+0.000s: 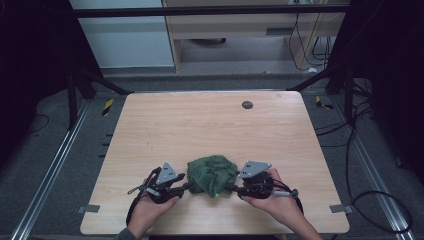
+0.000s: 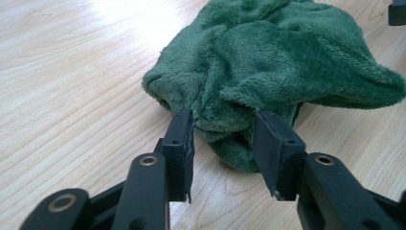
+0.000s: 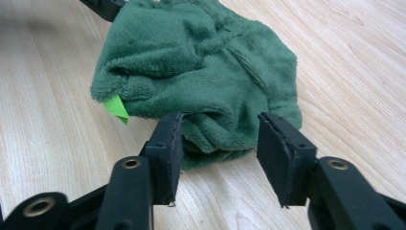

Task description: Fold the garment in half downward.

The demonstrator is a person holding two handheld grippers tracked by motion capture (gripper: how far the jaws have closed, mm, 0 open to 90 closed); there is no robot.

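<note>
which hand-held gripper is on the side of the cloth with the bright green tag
The right hand-held gripper: the bright green tag pokes from the green cloth by its jaws.

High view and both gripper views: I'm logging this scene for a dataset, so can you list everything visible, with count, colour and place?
Cloth: one, dark green, fleecy, crumpled in a heap near the table's near edge, between the two grippers.
Tag: one, bright green, sticking out of the cloth's edge.
Table: one, light wood, centre of the scene.
Round cap: one, dark grey, set in the tabletop near its far edge.
Striped tape marks: two, yellow and black, on the floor by the table's far corners.
Cables: several, black, on the floor to the right.
Left gripper: one, black, jaws open around a cloth fold.
Right gripper: one, black, jaws open around the cloth's edge.
Hands: two, holding the grippers.
</note>
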